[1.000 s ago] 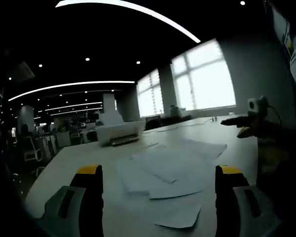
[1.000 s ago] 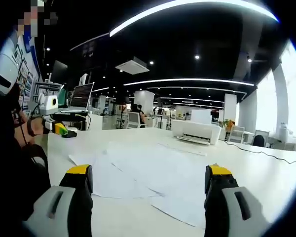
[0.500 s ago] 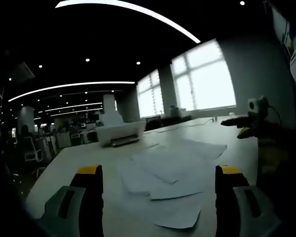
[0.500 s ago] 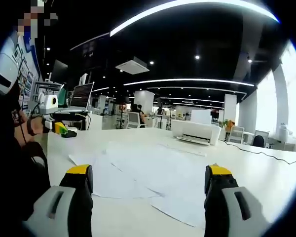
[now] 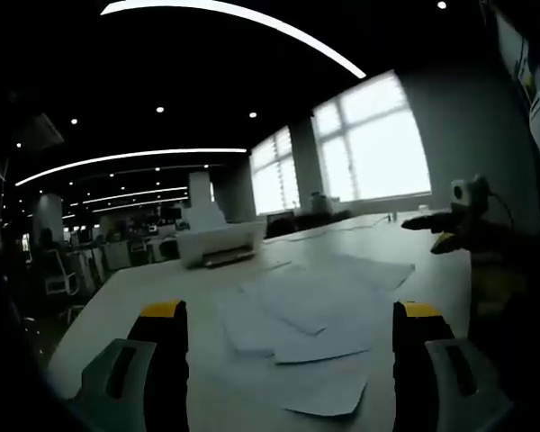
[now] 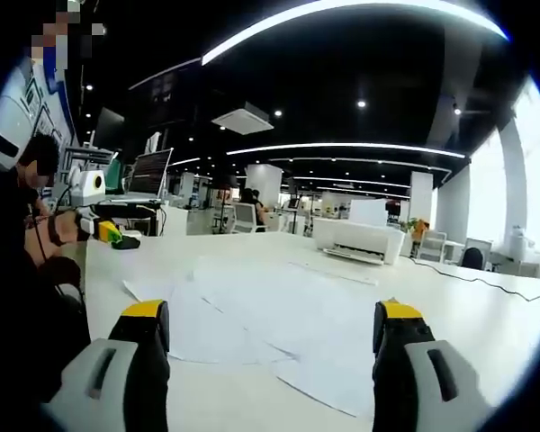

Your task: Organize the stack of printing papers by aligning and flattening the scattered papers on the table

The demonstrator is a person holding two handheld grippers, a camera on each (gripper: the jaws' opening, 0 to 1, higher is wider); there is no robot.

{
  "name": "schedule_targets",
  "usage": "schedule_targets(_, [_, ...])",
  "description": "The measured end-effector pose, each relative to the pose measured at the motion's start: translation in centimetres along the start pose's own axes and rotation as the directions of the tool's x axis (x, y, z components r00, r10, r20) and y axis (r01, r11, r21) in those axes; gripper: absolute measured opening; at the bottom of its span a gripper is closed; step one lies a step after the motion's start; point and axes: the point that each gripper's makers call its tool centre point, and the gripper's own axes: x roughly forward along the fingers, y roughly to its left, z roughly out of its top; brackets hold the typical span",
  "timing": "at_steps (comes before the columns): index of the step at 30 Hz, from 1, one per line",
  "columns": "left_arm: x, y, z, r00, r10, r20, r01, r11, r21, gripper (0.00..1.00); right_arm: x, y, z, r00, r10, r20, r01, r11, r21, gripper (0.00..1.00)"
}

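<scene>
Several white printing papers (image 5: pixel 310 310) lie scattered and overlapping on the pale table (image 5: pixel 135 292), ahead of my left gripper (image 5: pixel 288 337), which is open and holds nothing. In the right gripper view the same loose papers (image 6: pixel 279 315) spread out in front of my right gripper (image 6: pixel 270 328), open as well with nothing between its yellow-tipped jaws. The right gripper (image 5: pixel 436 229) also appears at the right edge of the left gripper view, over the table's edge. The left gripper (image 6: pixel 108 234) shows at the left of the right gripper view, held in a person's hand.
A white printer (image 5: pixel 218 243) stands on the table beyond the papers, also seen as the printer (image 6: pixel 358 241) in the right gripper view. A cable (image 6: pixel 486 279) runs along the table's right side. Office chairs and desks stand behind. A person (image 6: pixel 18 270) is at the left.
</scene>
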Motion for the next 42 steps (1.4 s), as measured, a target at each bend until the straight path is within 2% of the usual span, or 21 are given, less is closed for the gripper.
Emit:
schedule_targets(20, [0.1,0.0,0.1,1.0,-0.001,0.0,0.001,1.0,0.002,0.97,1.7,0.1,0.5,1.0,0.025,0.006,-0.025,1.0,-0.016,0.89])
schedule_targets(36, [0.2,0.0,0.2,1.0,0.003,0.0,-0.003,1.0,0.002,0.97,4.2,1.2,1.1,0.997,0.074,0.006,-0.074,0.996,-0.042,0.89])
schedule_targets(38, [0.2,0.0,0.2,1.0,0.003,0.001,-0.003,1.0,0.003,0.97,4.5,0.8,1.1,0.997,0.08,0.006,-0.08,0.996,-0.047,0.89])
schedule_targets(42, [0.1,0.1,0.4,1.0,0.003,0.003,-0.003,1.0,0.004,0.97,5.2,1.1,1.4,0.996,0.093,0.002,-0.092,0.994,-0.059,0.89])
